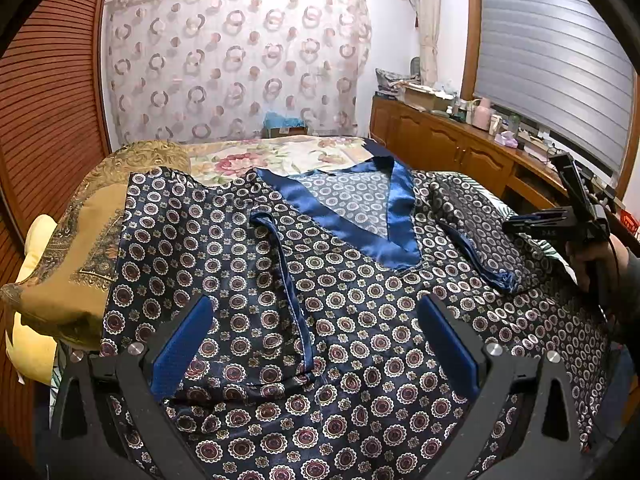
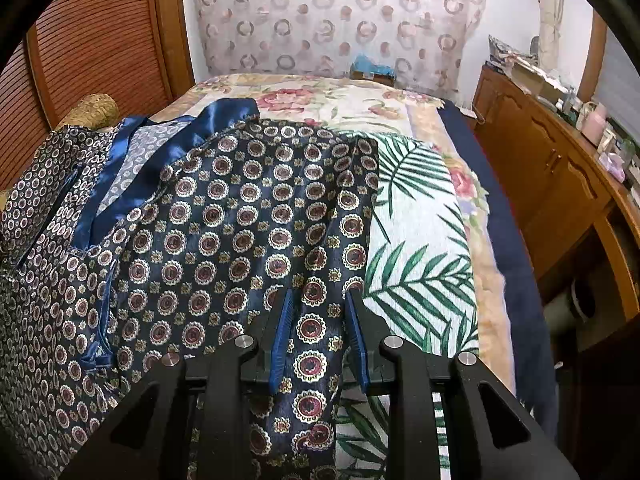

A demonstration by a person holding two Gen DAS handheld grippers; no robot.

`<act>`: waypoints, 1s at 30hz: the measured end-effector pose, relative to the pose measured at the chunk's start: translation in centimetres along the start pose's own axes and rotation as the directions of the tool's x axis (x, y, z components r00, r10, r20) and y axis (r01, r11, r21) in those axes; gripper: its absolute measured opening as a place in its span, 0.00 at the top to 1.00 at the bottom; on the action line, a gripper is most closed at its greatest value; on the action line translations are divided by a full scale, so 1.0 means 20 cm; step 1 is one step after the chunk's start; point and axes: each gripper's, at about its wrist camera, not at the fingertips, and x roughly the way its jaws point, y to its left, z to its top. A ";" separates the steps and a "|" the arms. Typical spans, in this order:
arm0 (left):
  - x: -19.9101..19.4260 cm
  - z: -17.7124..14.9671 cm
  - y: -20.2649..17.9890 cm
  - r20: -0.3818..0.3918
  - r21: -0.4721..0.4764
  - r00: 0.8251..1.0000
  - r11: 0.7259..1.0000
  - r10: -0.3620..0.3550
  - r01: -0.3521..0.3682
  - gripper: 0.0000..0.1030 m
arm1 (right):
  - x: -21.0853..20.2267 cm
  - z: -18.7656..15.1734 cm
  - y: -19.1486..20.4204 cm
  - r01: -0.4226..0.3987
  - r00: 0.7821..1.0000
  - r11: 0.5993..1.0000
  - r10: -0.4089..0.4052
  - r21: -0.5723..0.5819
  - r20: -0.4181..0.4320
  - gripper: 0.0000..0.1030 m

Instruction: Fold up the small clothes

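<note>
Lying flat on the bed: one satin top, thin, limp, slippery; best pinched at hems. Right gripper straddled its side edge, part-open, unclamped; left gripper gaped above it.

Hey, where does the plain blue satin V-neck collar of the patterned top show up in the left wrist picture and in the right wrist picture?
Left wrist view: the blue satin collar lies upper centre, a V pointing toward the camera, beyond the open left gripper.
Right wrist view: the collar sits at upper left, left of the right gripper.
Shared landmark: the circle-patterned curtain behind the bed.
</note>
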 end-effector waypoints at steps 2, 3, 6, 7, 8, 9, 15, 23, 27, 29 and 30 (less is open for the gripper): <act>0.00 0.00 0.00 0.001 0.001 1.000 1.000 -0.001 0.001 0.00 | -0.01 0.00 0.01 -0.015 1.000 1.000 0.015 -0.013 0.001 0.73; 0.00 0.00 -0.01 0.001 0.001 1.000 1.000 -0.002 0.002 0.00 | -0.01 -0.01 0.00 -0.021 1.000 1.000 0.021 -0.020 -0.002 0.73; 0.00 0.00 -0.01 0.001 0.001 1.000 1.000 -0.002 0.002 0.00 | -0.03 -0.03 0.02 -0.023 0.999 0.998 0.022 -0.051 -0.023 0.73; 0.00 0.00 -0.01 0.001 0.001 1.000 1.000 -0.002 0.002 0.00 | -0.02 -0.04 0.03 -0.022 0.999 0.998 0.020 -0.059 -0.031 0.73; 0.00 0.00 -0.01 0.002 0.001 1.000 1.000 -0.003 0.003 0.00 | -0.03 -0.04 0.02 -0.022 0.999 0.998 0.020 -0.065 -0.030 0.74; 0.00 0.00 -0.01 0.001 0.001 1.000 1.000 -0.002 0.002 0.00 | -0.02 -0.03 0.02 -0.028 0.999 0.997 0.026 -0.068 -0.031 0.77; 0.00 0.01 0.00 0.001 -0.003 1.000 1.000 0.000 0.000 0.00 | -0.06 -0.03 -0.04 -0.046 0.999 0.997 0.046 -0.061 -0.014 0.99; 0.00 0.02 0.04 0.002 -0.009 1.000 1.000 0.017 -0.017 0.00 | -0.19 -0.05 -0.25 0.039 0.998 0.999 -0.041 0.034 0.052 0.99; 0.02 0.03 0.11 -0.001 -0.019 0.999 0.999 0.038 -0.038 0.00 | -0.18 -0.04 -0.34 0.049 0.997 0.996 -0.053 0.075 0.048 0.95; 0.02 0.05 0.14 -0.004 -0.028 0.999 0.998 0.048 -0.048 0.00 | -0.14 -0.02 -0.33 0.038 0.998 0.996 -0.042 0.077 0.044 0.88; 0.03 0.05 0.17 -0.008 -0.035 0.998 0.998 0.058 -0.058 0.00 | -0.11 -0.01 -0.33 0.029 0.999 0.997 -0.032 0.076 0.039 0.85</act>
